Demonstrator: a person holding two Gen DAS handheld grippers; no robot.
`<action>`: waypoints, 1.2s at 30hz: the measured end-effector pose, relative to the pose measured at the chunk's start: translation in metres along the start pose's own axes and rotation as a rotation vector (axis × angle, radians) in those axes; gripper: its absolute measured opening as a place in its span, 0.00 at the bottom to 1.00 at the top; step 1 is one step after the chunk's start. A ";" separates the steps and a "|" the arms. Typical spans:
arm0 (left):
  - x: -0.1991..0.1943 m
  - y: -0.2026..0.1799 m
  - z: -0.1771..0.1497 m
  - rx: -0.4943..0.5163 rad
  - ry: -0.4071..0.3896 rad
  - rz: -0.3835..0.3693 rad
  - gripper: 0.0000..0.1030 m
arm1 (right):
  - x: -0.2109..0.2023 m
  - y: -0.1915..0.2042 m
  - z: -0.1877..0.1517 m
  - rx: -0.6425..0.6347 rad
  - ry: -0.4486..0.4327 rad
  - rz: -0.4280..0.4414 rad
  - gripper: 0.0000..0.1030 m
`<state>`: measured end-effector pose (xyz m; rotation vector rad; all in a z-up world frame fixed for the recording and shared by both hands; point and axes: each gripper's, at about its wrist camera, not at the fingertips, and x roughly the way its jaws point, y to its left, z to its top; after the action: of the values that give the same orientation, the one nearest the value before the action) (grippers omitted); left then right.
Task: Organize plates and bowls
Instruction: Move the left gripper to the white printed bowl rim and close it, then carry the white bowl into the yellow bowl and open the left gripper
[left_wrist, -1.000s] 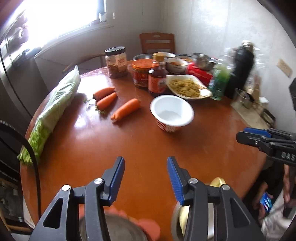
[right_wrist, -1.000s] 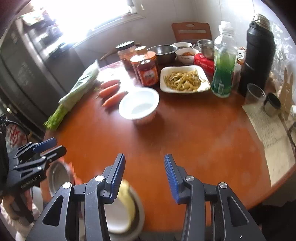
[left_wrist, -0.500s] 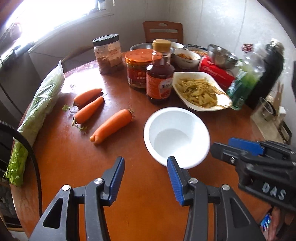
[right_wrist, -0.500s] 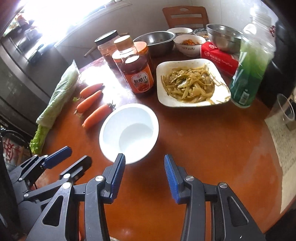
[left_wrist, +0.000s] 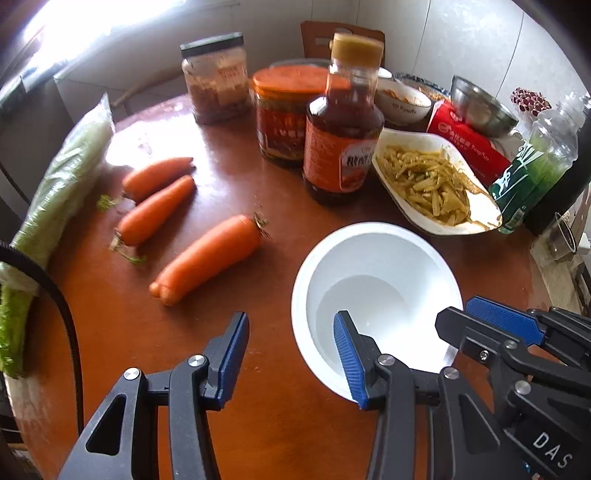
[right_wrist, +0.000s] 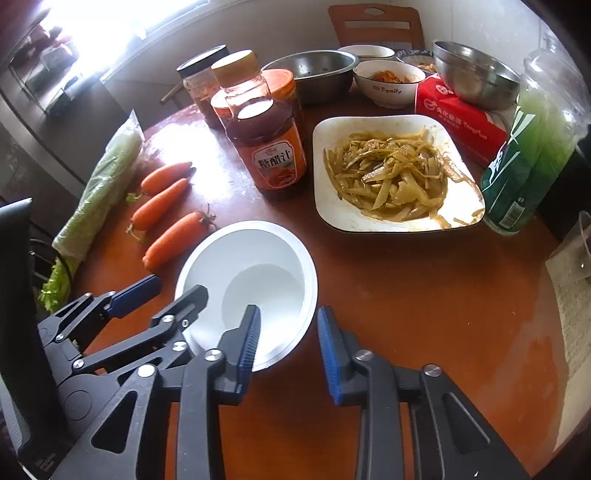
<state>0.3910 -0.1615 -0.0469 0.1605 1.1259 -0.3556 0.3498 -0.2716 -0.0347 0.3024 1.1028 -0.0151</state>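
Straddling the white bowl's (right_wrist: 255, 280) rim unclamped, both half-open grippers, left (left_wrist: 291, 354) and right (right_wrist: 288, 343), the right's jaws just narrowed, crowd carrots (left_wrist: 207, 258) and sauce bottle (right_wrist: 266, 147).

Celery bag (left_wrist: 55, 192) cut off left

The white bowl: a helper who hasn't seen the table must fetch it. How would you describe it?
On the round wooden table, look at the near side, in front of the sauce bottle and right of the three carrots. The white bowl is the only empty one, plain white inside; the other bowls sit at the far edge.
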 end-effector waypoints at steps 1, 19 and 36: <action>0.003 0.001 0.000 -0.002 0.008 -0.008 0.46 | 0.002 -0.001 0.001 0.003 0.004 -0.002 0.29; 0.022 -0.010 0.002 0.049 0.032 -0.015 0.19 | 0.022 -0.002 0.007 -0.003 0.052 -0.034 0.13; -0.006 -0.018 -0.006 0.091 -0.034 -0.005 0.17 | 0.002 -0.002 0.002 -0.013 0.014 -0.027 0.12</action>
<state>0.3769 -0.1747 -0.0431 0.2315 1.0774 -0.4127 0.3517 -0.2738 -0.0361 0.2767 1.1208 -0.0297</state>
